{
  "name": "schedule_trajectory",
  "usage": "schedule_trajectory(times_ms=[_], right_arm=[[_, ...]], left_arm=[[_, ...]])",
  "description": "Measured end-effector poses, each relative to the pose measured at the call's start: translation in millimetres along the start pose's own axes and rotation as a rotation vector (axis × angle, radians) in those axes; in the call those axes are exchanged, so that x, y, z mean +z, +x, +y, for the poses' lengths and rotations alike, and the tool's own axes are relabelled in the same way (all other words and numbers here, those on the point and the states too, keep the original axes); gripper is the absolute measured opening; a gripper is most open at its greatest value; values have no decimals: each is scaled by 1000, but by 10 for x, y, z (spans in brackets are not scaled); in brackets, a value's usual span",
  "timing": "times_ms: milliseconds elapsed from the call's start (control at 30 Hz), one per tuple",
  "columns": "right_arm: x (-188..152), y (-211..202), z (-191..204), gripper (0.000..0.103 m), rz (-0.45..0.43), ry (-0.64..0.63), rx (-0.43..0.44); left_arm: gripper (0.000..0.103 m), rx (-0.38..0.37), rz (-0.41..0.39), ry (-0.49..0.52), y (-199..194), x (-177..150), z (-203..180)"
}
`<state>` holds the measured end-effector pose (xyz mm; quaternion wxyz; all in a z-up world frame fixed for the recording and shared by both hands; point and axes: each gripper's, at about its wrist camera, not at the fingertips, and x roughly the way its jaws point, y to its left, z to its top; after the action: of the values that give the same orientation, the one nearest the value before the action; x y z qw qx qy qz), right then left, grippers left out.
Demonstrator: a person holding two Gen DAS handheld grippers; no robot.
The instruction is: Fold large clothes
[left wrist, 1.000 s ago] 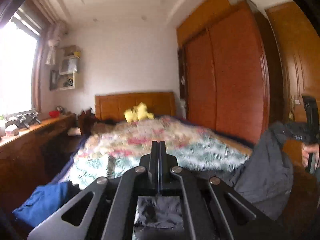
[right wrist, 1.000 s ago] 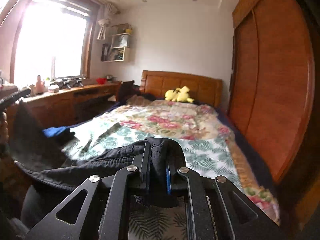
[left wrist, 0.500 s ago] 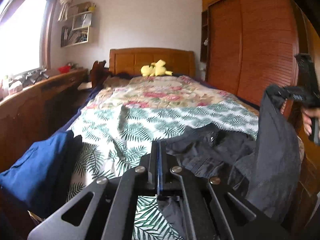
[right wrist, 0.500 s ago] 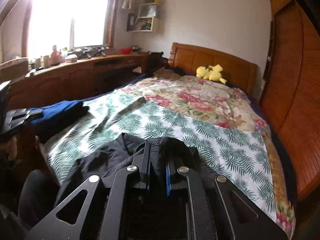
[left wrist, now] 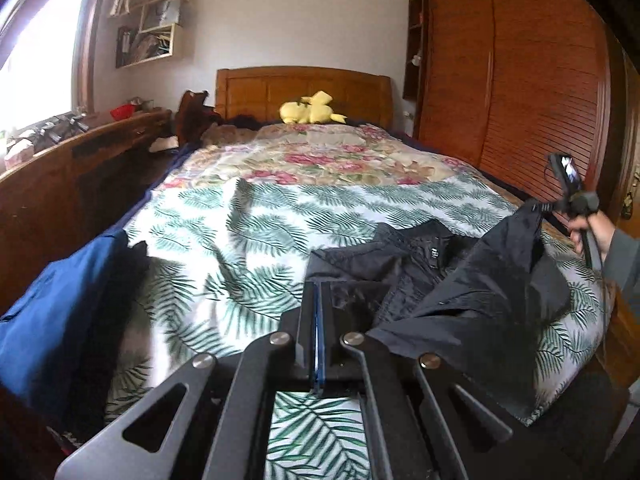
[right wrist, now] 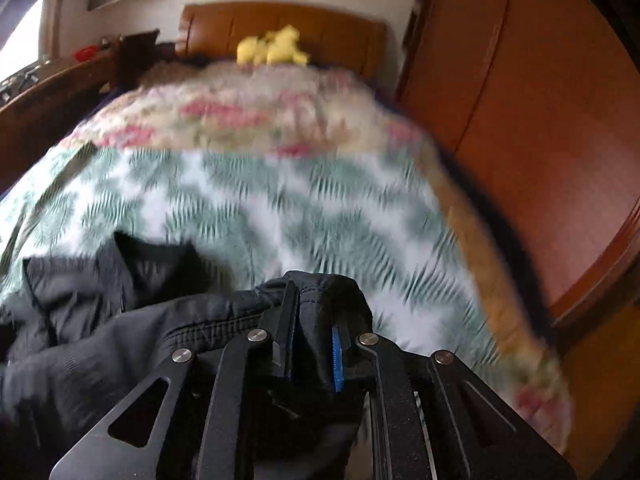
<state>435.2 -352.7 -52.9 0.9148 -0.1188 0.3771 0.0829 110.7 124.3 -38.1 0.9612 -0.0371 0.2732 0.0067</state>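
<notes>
One blue garment [left wrist: 44, 320] lies beside the black jacket [left wrist: 460, 280].

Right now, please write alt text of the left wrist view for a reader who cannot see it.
A black jacket lies on a leaf-patterned bedspread, one edge lifted by the right gripper. The shut left gripper is in the foreground; a blue garment lies at left.

**A bedroom in daylight**

The bed [left wrist: 280, 216] wears a leaf-print sheet [left wrist: 248, 248] near its foot and a flowered quilt [left wrist: 320, 156] further up. A yellow plush toy [left wrist: 310, 109] sits against the wooden headboard [left wrist: 300, 88]. A tall wooden wardrobe [left wrist: 520, 80] stands along the right side. A long wooden counter [left wrist: 60, 168] runs under the bright window [left wrist: 36, 60], with a red bowl [left wrist: 122, 112] on it (other small clutter there is too blurred to name). A blue folded cloth [left wrist: 44, 312] lies at the bed's left edge.
</notes>
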Motion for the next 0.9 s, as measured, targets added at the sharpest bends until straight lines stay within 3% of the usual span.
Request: schedule_trajectory(times_ms=[67,167,267,500,667,900], right_arm=[[-256,111,-42,21,43,-11,14],[-572,14,-36,49,33,-34,10],[-782,-136,-58,60,4,-12,60],[-1247,-622,131,61,-51,14,198],[-1529,-913,369,62,-75,-1,270],[-1808,-1172,674,62,-90,-66,299]], left_arm=[[0,-18,17,-1,38,-29,-49],[0,-42,33,2,72,-84,-146],[1,-58,52,12,72,-148,-251],[7,-103,78,59,-23,-347,-587],[15,-186,129,78,-63,-621,-914],[24,-258,221,69,86,-929,-1247]])
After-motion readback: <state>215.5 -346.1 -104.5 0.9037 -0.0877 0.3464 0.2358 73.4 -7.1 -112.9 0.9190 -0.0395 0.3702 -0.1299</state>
